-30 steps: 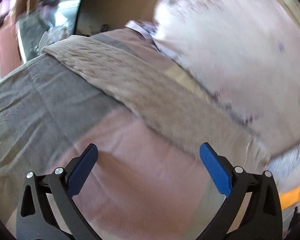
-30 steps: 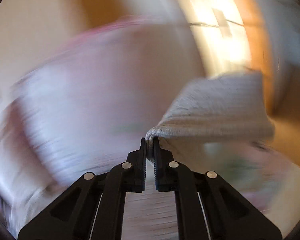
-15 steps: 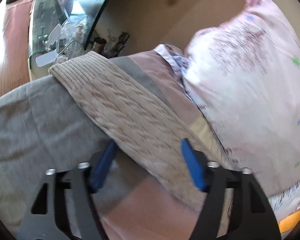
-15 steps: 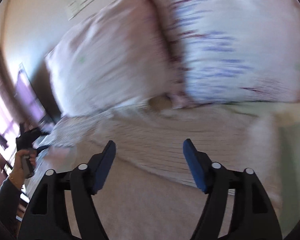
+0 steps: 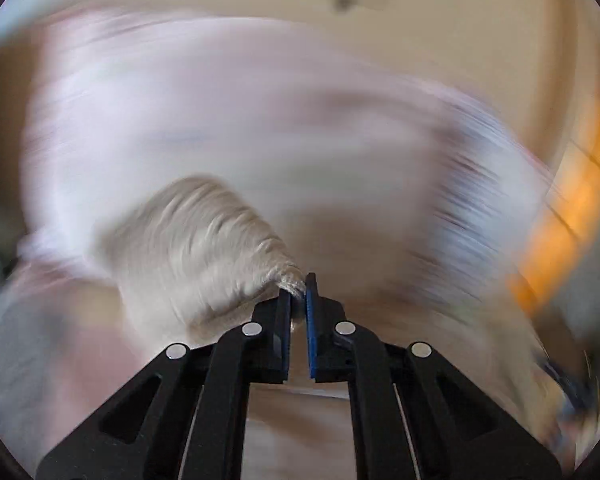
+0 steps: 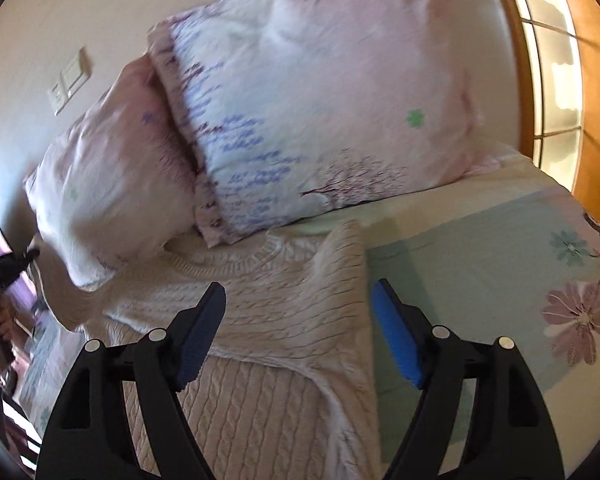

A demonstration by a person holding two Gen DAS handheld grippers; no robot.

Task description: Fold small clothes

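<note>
A cream cable-knit sweater (image 6: 268, 320) lies on the bed, its right sleeve folded across the body. My right gripper (image 6: 300, 332) is open and empty just above the sweater's middle. In the left wrist view, which is heavily blurred, my left gripper (image 5: 298, 300) is shut on a bunched end of the sweater's left sleeve (image 5: 204, 252) and holds it lifted. That same lifted sleeve shows at the left edge of the right wrist view (image 6: 66, 300), next to the left gripper's black body (image 6: 4, 272).
Two pink floral pillows (image 6: 312, 92) lean against the wall at the head of the bed. The bedsheet (image 6: 480, 264) is pale green with flowers. A window with an orange frame (image 6: 588, 80) is at the right. A wall switch plate (image 6: 70, 84) is at upper left.
My left gripper closed on the sweater's left sleeve and lifted it in a fast swing. My right gripper let go of the right sleeve, now lying folded, and stands open.
</note>
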